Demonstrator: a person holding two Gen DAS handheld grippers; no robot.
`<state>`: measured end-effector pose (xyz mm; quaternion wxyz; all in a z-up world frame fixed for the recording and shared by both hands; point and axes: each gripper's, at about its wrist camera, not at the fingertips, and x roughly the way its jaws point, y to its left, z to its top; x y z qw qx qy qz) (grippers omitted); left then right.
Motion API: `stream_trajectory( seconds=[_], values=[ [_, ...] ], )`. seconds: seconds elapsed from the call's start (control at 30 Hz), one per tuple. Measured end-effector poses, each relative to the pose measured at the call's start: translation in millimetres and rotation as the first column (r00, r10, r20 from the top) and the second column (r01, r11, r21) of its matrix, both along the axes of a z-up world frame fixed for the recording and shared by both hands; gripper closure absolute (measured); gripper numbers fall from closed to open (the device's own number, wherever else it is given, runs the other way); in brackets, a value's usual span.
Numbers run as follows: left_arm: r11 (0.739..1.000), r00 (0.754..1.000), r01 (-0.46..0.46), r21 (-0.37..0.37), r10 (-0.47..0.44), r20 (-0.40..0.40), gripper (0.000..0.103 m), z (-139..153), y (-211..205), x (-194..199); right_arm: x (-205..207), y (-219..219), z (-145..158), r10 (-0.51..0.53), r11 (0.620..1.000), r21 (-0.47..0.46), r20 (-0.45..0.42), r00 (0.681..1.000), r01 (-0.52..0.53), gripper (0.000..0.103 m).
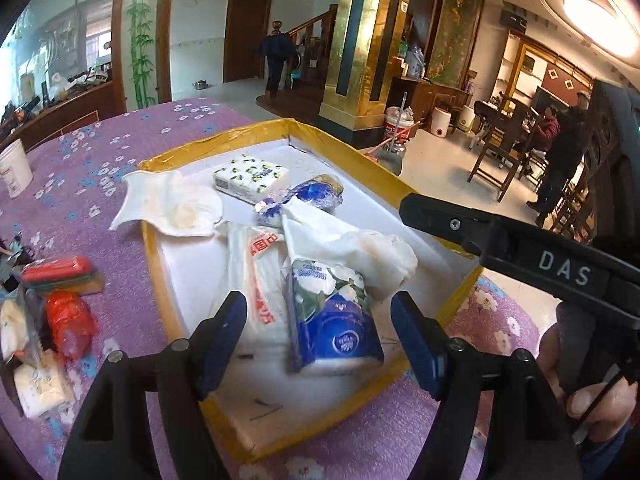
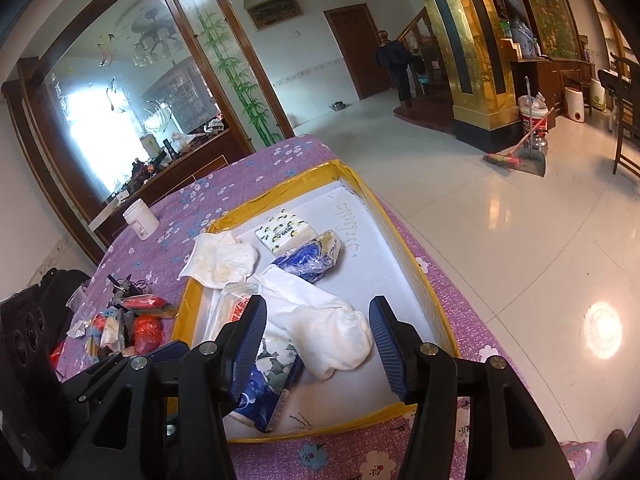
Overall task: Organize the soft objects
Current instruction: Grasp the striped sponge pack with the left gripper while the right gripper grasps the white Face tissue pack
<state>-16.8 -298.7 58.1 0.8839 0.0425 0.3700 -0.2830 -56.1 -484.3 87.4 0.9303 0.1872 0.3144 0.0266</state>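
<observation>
A white tray with a yellow taped rim [image 1: 160, 264] [image 2: 412, 248] lies on the purple flowered tablecloth. In it are a blue and white tissue pack [image 1: 332, 320] [image 2: 268, 384], a white sock [image 1: 352, 248] [image 2: 332, 332], a white plastic bag with red print [image 1: 256, 272] [image 2: 232, 304], a blue wrapped bundle [image 1: 308, 196] [image 2: 308, 256] and a lemon-print tissue pack [image 1: 252, 176] [image 2: 284, 232]. A second white sock [image 1: 176, 204] [image 2: 224, 260] hangs over the tray's left rim. My left gripper [image 1: 318, 340] is open above the blue tissue pack. My right gripper [image 2: 318, 344] is open above the white sock.
Left of the tray lie a red mesh item [image 1: 70, 320] [image 2: 148, 328], a striped sponge [image 1: 60, 272], small white packs [image 1: 40, 388] and clutter. A white jar [image 1: 14, 168] [image 2: 140, 220] stands at the far left. The table edge drops to the tiled floor on the right.
</observation>
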Motion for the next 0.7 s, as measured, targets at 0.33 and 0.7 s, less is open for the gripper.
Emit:
stream_trajectory(
  seconds=[0.33, 0.7],
  values=[
    [0.999, 0.997, -0.028, -0.026, 0.03, 0.067, 0.025, 28.8, 55.9, -41.1, -2.6, 54.7, 18.9, 0.107, 0.993, -0.044, 0.033, 0.994, -0.105, 0.041],
    [0.962, 0.968, -0.245, -0.119, 0.25, 0.035, 0.025, 23.9, 187.1, -66.2, 4.1, 170.1, 2.6, 0.336, 0.928, -0.167, -0.006, 0.942, -0.332, 0.041]
  ],
)
